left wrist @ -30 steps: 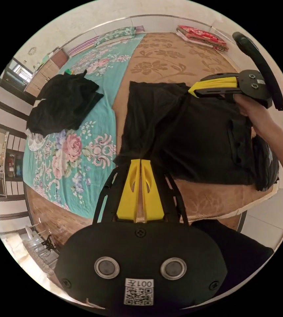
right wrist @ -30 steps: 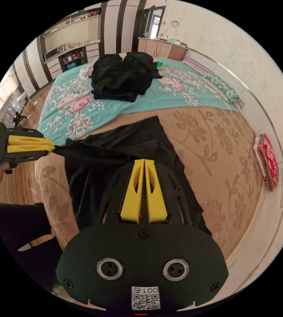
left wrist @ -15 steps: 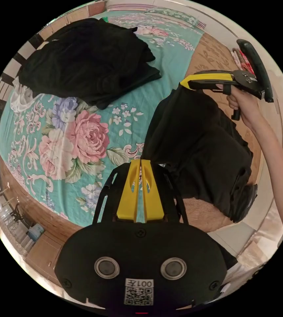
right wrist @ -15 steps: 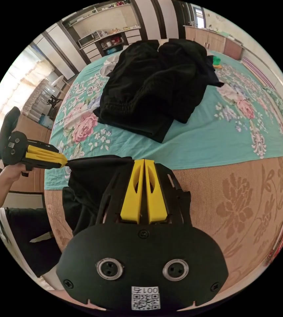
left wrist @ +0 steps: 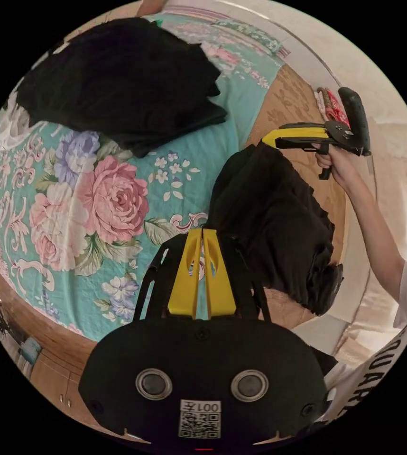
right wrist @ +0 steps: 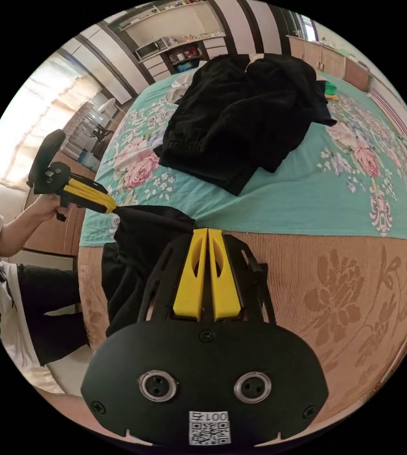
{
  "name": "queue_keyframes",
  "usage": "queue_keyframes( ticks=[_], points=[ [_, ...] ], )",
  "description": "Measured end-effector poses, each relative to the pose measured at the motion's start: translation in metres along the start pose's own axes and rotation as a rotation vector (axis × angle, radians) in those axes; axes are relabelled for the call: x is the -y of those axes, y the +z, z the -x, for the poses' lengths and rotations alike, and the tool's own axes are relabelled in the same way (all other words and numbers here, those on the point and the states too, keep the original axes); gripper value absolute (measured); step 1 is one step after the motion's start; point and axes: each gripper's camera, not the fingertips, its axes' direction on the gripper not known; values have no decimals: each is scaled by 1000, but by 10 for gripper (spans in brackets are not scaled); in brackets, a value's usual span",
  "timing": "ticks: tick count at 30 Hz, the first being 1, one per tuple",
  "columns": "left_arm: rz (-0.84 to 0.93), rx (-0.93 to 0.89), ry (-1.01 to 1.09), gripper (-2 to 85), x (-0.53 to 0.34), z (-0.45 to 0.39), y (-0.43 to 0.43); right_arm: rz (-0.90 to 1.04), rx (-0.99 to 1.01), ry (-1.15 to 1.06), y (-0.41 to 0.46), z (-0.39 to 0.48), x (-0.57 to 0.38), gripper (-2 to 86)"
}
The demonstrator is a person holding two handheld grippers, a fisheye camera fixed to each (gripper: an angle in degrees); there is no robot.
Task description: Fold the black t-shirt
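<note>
In the left gripper view our left tongs (left wrist: 202, 231) are pinched together on one top corner of the black t-shirt (left wrist: 274, 227), and across from them the right tongs (left wrist: 266, 140) grip another corner, so the shirt hangs between us above the bed's brown mat (left wrist: 291, 102), its lower part bunched near the mat's edge. Beyond lies a heap of dark clothes (left wrist: 118, 80) on the floral teal sheet (left wrist: 94, 199). In the right gripper view our right tongs (right wrist: 207, 231) are closed on the shirt's edge (right wrist: 132, 256), and the left tongs (right wrist: 111, 207) hold the far corner taut, with the person's hand (right wrist: 51, 206) on the handle. The risk we see from here: each grip takes only a small bite of cloth (the fabric looks thin and limp), so a jerk or uneven pull could slip a corner free and let the shirt fall in a crumple; lowered too close to the dark heap (right wrist: 246, 113), it could also land overlapping it. We count two tongs, one shirt in hand, one heap of dark clothes whose pieces we cannot separate, one mat and one sheet.
</note>
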Motion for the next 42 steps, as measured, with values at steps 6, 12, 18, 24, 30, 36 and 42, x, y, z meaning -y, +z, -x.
queue_keyframes(
  ticks=[6, 12, 18, 24, 30, 36, 42],
  points=[
    [-1, 129, 393, -9, -25, -67, 4, -127, -5, 107, -24, 17, -98, 2],
    [149, 47, 411, -6, -35, -80, 36, 1, -48, 309, 0, 22, -164, 13],
    [138, 118, 156, 31, -25, -26, 31, -67, -177, 606, -30, 90, -237, 57],
    [180, -34, 87, 67, -13, 7, 49, 154, -350, 947, -5, 197, -294, 150],
    [205, 90, 209, 7, -1, -1, 61, 205, -267, 1190, 53, 226, -310, 106],
    [160, 83, 291, -8, -4, 4, 35, 180, -378, 1154, 40, 248, -310, 39],
    [307, 118, 213, -9, -32, 22, 70, 173, -217, 1231, 53, 280, -343, 35]
  ],
)
